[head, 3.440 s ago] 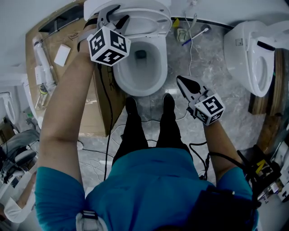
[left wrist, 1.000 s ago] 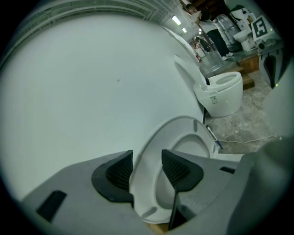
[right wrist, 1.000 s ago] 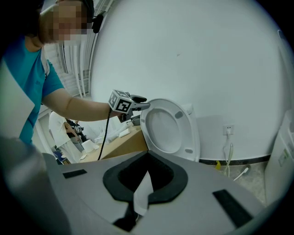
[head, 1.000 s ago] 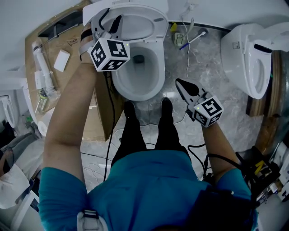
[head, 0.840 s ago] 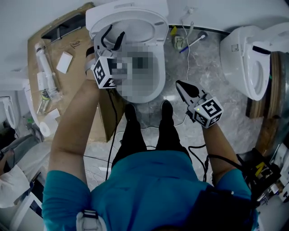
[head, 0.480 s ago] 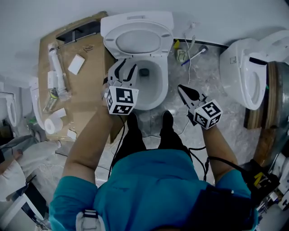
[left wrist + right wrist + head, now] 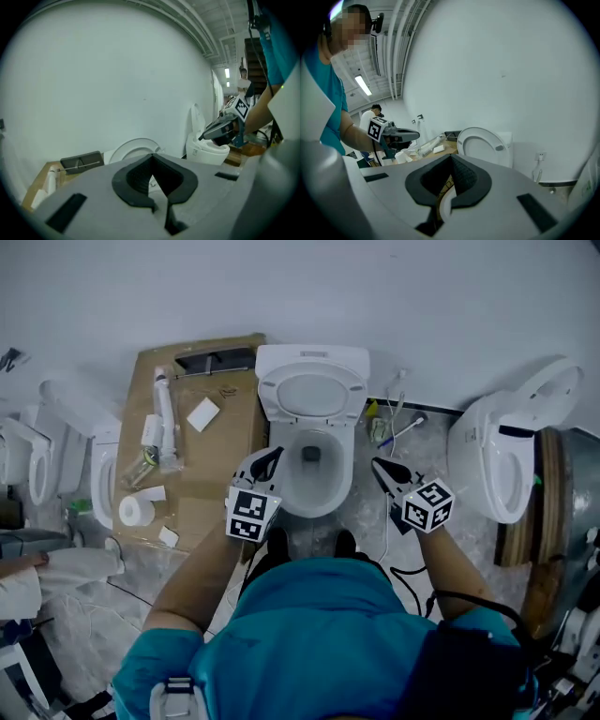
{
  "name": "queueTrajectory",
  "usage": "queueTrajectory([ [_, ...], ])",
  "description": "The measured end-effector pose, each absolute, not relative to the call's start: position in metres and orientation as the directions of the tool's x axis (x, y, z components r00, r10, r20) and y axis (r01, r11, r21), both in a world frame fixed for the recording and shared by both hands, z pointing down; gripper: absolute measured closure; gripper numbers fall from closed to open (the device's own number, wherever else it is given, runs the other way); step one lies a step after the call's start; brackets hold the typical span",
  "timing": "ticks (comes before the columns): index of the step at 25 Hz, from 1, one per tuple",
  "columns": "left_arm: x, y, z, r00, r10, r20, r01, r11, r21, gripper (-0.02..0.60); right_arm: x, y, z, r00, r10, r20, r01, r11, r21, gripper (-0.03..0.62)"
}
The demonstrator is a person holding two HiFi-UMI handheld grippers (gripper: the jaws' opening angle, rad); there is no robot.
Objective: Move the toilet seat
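Toilet seat (image 7: 310, 395) position: raised, leaning back against the tank (image 7: 312, 356) at the white wall (image 7: 300, 287). Its open ring faces you above the bowl (image 7: 315, 511). Neither of your 2 grippers touches it.

1. You hold the left gripper (image 7: 268, 459) over the left edge of the bowl, on the side nearest you and well apart from the seat. Its jaws have just been closing and now meet at the tips, with nothing between them. In the left gripper view, the closed tips (image 7: 152, 157) point toward the wall, and the raised seat (image 7: 133, 149) shows just above the gripper body.

2. You hold the right gripper (image 7: 379, 467) over the floor (image 7: 417, 432), just beside the right side of the bowl. Its jaws are together at the tips and hold nothing. In the right gripper view, the closed tips (image 7: 451, 157) sit below the raised seat (image 7: 480, 145), and the left gripper (image 7: 402, 135) appears at the left, level with it.

3. Surroundings: a cardboard sheet (image 7: 202, 479) lies on the floor beside the left of the toilet. A white pipe (image 7: 161, 423) and a paper roll (image 7: 137, 511) lie on it. A 2nd toilet (image 7: 487, 460) stands well apart at the right.
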State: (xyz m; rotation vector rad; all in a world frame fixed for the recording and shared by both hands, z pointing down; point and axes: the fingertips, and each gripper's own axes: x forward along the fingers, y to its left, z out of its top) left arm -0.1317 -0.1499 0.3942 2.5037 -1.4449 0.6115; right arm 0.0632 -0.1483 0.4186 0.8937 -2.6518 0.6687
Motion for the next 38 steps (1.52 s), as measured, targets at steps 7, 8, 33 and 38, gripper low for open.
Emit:
queueTrajectory([
  [7,-0.142,-0.117,0.323,0.53,-0.779,0.335,-0.845,-0.517,0.137,0.578,0.055,-0.147,0.357,-0.793,-0.491,0.361,-0.602,0.724,-0.338,0.597],
  [8,-0.145,-0.114,0.312,0.538,-0.782,0.314,-0.842,-0.512,0.167,0.578,0.053,-0.145,0.349,-0.797,-0.486,0.359,-0.596,0.729,-0.336,0.597],
  [33,-0.183,-0.095,0.112,0.605,-0.795,0.047,-0.771,-0.569,0.286,0.578,0.054,-0.147,0.163,-0.8,-0.557,0.223,-0.599,0.76,-0.252,0.597],
  [38,-0.177,-0.098,0.09,0.618,-0.785,0.039,-0.77,-0.595,0.228,0.578,0.048,-0.149,0.13,-0.797,-0.576,0.181,-0.604,0.763,-0.229,0.597],
])
